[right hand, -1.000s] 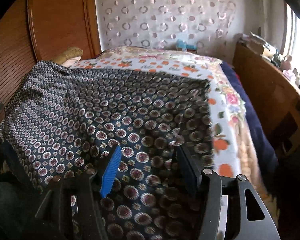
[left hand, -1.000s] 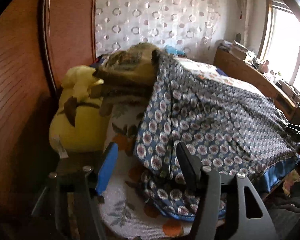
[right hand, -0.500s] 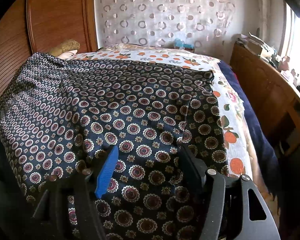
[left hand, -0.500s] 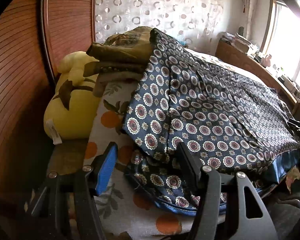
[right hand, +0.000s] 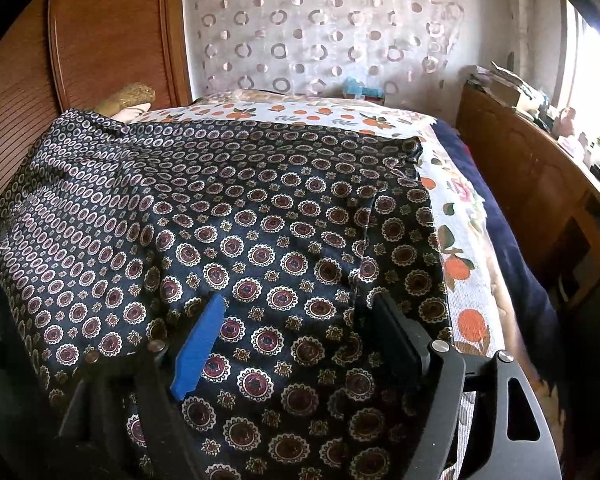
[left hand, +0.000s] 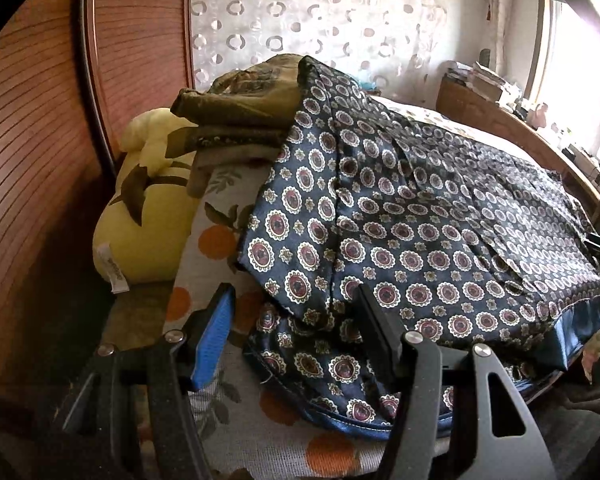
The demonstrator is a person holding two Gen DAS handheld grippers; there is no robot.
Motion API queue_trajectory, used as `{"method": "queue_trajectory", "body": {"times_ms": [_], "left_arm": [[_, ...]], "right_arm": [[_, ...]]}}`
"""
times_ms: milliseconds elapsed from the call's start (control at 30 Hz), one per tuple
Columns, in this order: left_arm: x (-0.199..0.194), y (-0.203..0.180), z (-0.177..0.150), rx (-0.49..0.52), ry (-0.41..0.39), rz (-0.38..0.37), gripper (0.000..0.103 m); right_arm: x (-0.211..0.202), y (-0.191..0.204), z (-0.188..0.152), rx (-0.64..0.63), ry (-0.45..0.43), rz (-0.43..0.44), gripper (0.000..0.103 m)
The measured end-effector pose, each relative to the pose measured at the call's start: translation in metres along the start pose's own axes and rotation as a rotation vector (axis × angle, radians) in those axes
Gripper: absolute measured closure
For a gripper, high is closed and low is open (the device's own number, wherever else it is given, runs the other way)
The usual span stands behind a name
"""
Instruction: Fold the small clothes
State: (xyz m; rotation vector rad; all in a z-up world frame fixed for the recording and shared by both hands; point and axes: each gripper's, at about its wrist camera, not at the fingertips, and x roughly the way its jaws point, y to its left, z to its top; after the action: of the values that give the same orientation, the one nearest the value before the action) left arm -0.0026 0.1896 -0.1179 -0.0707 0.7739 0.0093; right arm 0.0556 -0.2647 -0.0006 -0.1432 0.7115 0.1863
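Since the earlier frames, the dark navy satin garment printed with round medallions (left hand: 400, 240) is being shown lower and flatter on the bed, its far half having been laid down over the near half, and the right gripper's jaws are being shown wider.

In the left wrist view, the garment is being seen lying doubled on the white bedspread printed with oranges (left hand: 216, 240), with a loose hem spilling off the spread's near edge. The left gripper (left hand: 292, 320) is being held with its fingers spread, the garment's near left corner lying between them, but no pinch is being made. Beyond the spread's left edge, a yellow plush toy (left hand: 148, 216) and a stack of olive folded cloths (left hand: 236, 120) are being seen.

In the right wrist view, the right gripper (right hand: 296, 328) is being opened over the garment, which covers most of the spread (right hand: 460, 240); the pads are not pressing on cloth.

The fabric is being judged light, limp and slippery; hold is best taken at a hemmed corner, through both layers.
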Motion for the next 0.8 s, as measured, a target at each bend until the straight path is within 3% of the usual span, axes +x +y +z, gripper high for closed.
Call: {"method": "queue_trajectory", "body": {"times_ms": [100, 300, 333, 433, 800], "left_arm": [[-0.001, -0.001, -0.001, 0.003, -0.004, -0.017, 0.055], [-0.002, -0.002, -0.001, -0.019, -0.003, -0.083, 0.093], [-0.002, -0.003, 0.000, -0.027, -0.002, -0.102, 0.096], [-0.012, -0.011, 0.002, -0.002, -0.052, -0.085, 0.097], [-0.054, -0.027, 0.025, -0.003, -0.204, -0.168, 0.097]], "right_arm": [[0.000, 0.000, 0.000, -0.001, 0.000, 0.000, 0.024], [0.000, -0.001, 0.000, 0.000, 0.000, 0.002, 0.024], [0.001, 0.000, 0.000, 0.000, 0.000, 0.002, 0.024], [0.001, 0.000, 0.000, 0.000, 0.000, 0.002, 0.024], [0.001, 0.000, -0.001, 0.000, 0.000, 0.002, 0.023]]}}
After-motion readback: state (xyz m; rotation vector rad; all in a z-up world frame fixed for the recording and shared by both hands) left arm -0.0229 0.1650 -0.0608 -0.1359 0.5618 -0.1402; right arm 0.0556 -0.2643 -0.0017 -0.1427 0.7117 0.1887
